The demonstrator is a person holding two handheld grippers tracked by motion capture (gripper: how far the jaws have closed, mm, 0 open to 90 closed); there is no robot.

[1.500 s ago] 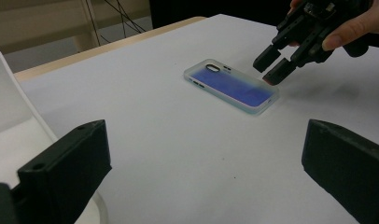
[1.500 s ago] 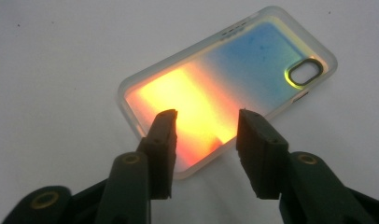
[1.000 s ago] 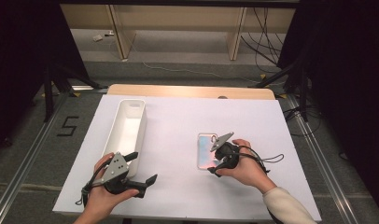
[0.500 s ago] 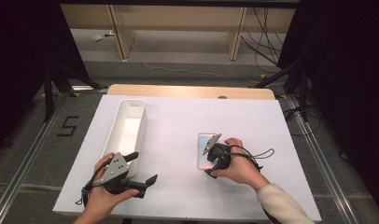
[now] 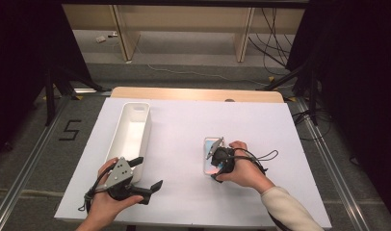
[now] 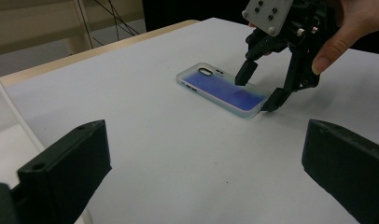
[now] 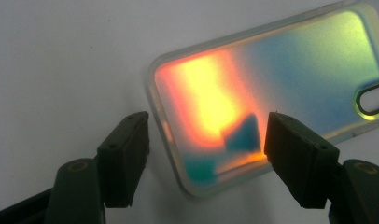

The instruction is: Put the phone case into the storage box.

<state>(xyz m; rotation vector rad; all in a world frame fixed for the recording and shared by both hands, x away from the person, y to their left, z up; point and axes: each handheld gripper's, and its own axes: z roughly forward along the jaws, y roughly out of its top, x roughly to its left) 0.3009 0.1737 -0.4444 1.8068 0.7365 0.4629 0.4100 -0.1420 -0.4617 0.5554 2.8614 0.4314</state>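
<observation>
Case: phone case (image 7: 267, 88), iridescent, flat on the white table sheet (image 5: 261, 125), right of centre, well apart from the white bin (image 5: 131, 132) at the left.
Near end: corner of the case between the two black jaws in the right gripper view, one jaw outside the long edge, the other over the case's face; no pad pressing on it as far as can be seen.
Right gripper: right gripper (image 6: 264, 91) tipped down over the case's near end, jaws wide apart, nothing clamped.
Step, as judged: closing on the case's end for a pick-up.
Doing it well: slide the outer jaw low against the rim, bring the other jaw past the opposite edge or under the lip, then close slowly; thin, slick rim likely to skate on the sheet under a one-sided push.
Left gripper: left gripper (image 5: 136, 185) resting near the table's front edge beside the bin's near end, jaws apart, empty; best kept idle.
Bin: open top, likely destination; approach clear.
</observation>
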